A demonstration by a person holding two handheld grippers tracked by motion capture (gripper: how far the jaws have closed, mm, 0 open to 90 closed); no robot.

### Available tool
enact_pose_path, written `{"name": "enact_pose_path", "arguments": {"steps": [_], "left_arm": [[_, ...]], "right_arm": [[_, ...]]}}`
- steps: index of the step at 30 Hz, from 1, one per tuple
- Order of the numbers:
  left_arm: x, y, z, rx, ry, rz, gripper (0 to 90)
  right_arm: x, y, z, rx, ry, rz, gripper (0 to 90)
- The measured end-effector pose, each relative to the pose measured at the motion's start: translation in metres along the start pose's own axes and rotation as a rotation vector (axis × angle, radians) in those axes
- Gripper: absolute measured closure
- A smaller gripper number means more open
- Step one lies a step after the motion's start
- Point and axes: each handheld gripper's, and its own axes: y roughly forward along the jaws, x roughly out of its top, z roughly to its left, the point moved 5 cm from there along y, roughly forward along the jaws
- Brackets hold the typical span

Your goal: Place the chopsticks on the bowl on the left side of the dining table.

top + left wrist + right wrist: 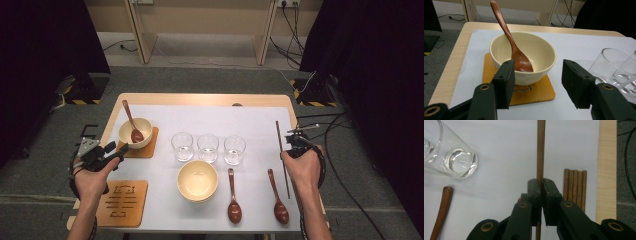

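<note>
My right gripper is shut on a single brown chopstick, which runs straight up between its pads over the white mat. In the high view that chopstick lies lengthwise along the mat's right side, under my right gripper. Several more chopsticks lie side by side just right of the jaws. My left gripper is open, its jaws facing a cream bowl that holds a brown spoon and sits on a wooden coaster. In the high view my left gripper hovers just left of that bowl.
Three clear glasses stand in a row mid-mat. An empty cream bowl sits in front of them, with two brown spoons to its right. A second coaster lies front left. The table's wooden edge runs beside the chopsticks.
</note>
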Motion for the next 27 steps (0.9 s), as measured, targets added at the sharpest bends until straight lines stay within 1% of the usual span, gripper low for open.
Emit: {"name": "enact_pose_path", "arguments": {"steps": [1, 2, 4, 5, 6, 7, 8, 9, 11, 16, 19, 23, 24, 26, 27], "left_arm": [[0.000, 0.000, 0.000, 0.000, 0.000, 0.000, 43.8], [0.000, 0.000, 0.000, 0.000, -0.001, -0.001, 43.8], [0.000, 0.000, -0.001, -0.001, -0.002, -0.002, 43.9], [0.001, -0.001, -0.001, -0.003, -0.002, -0.004, 43.9], [0.001, -0.001, -0.001, -0.005, 0.001, -0.003, 43.9], [0.001, -0.001, -0.001, -0.006, 0.000, -0.003, 43.9], [0.000, -0.001, -0.001, -0.007, -0.002, -0.002, 43.9], [0.000, 0.000, -0.001, -0.007, -0.004, -0.001, 43.9], [0.000, -0.001, -0.002, -0.008, -0.003, -0.003, 43.9], [0.000, -0.001, -0.002, -0.009, -0.004, -0.003, 43.9], [0.000, -0.001, -0.002, -0.011, 0.000, -0.004, 43.8], [0.000, -0.001, -0.002, -0.010, -0.004, -0.003, 43.8], [0.001, -0.001, -0.002, -0.011, -0.003, -0.005, 43.8], [0.001, -0.001, -0.003, -0.012, 0.001, -0.005, 43.8], [0.000, 0.000, -0.002, -0.010, -0.001, -0.003, 43.8]], "right_arm": [[0.000, 0.000, 0.000, 0.000, 0.000, 0.000, 85.4], [0.002, -0.002, 0.000, -0.005, 0.000, -0.026, 85.4], [0.004, -0.003, 0.001, -0.003, 0.006, -0.045, 85.4], [0.004, -0.003, 0.001, -0.003, 0.006, -0.045, 85.4], [0.005, -0.004, 0.001, -0.003, 0.002, -0.057, 85.4], [0.007, -0.004, 0.002, -0.004, -0.001, -0.082, 85.4], [0.007, -0.004, 0.002, -0.004, -0.001, -0.082, 85.4], [0.009, -0.005, 0.002, 0.005, 0.004, -0.105, 85.4], [0.009, -0.005, 0.003, 0.008, 0.006, -0.115, 85.4], [0.013, -0.005, 0.005, 0.007, -0.008, -0.169, 85.4], [0.014, -0.005, 0.006, 0.011, -0.009, -0.182, 85.4], [0.018, -0.006, 0.008, 0.007, -0.017, -0.232, 85.4], [0.020, -0.007, 0.009, 0.008, -0.026, -0.256, 85.4], [0.021, -0.007, 0.009, 0.009, -0.027, -0.267, 85.4], [0.022, -0.007, 0.010, 0.010, -0.031, -0.287, 85.4]]}}
